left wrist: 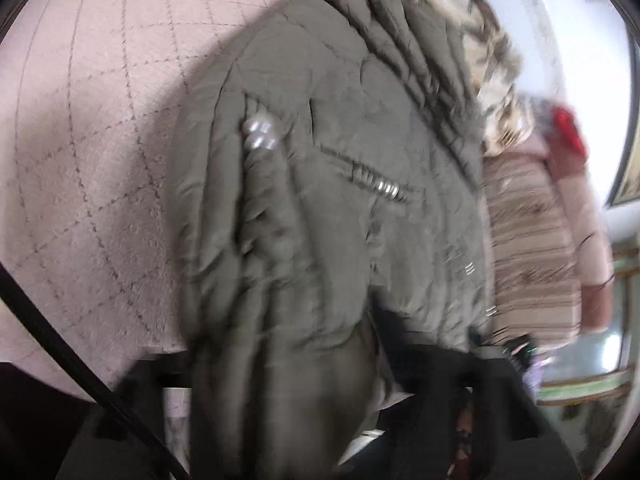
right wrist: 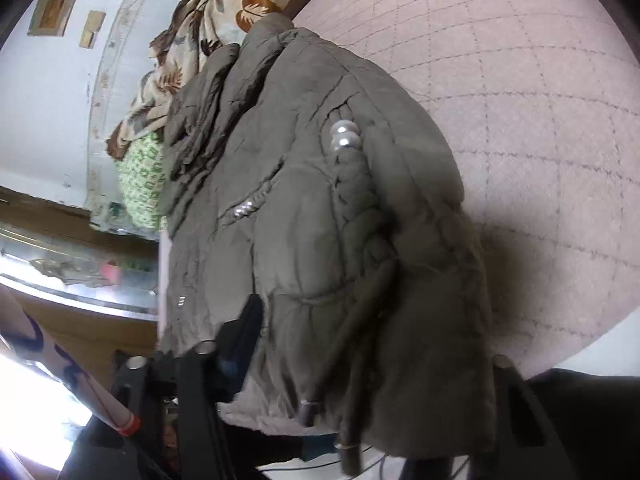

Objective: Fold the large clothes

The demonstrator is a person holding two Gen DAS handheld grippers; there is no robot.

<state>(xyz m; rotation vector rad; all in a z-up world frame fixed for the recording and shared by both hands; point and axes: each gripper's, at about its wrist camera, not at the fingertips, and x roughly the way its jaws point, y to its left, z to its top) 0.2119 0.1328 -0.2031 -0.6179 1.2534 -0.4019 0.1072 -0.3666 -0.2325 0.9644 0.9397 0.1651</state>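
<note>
An olive-green padded jacket [left wrist: 320, 168] with pearl buttons and a zipped pocket hangs in front of the pink quilted bed cover [left wrist: 88, 128]. My left gripper [left wrist: 320, 412] sits at the jacket's lower edge; the cloth drapes over its dark fingers, and I cannot see how the jaws stand. In the right wrist view the same jacket [right wrist: 304, 216] fills the middle. My right gripper [right wrist: 352, 392] is under the jacket's hem, its fingers [right wrist: 240, 340] partly buried in the fabric. The left wrist view is blurred.
A leaf-print cloth [right wrist: 208, 40] and a green-white fabric [right wrist: 144, 180] lie beyond the jacket. A striped pink garment [left wrist: 532, 248] is at the right. A white wall with a framed picture [right wrist: 56, 4] and a glass-fronted cabinet [right wrist: 80, 272] stand beside the bed.
</note>
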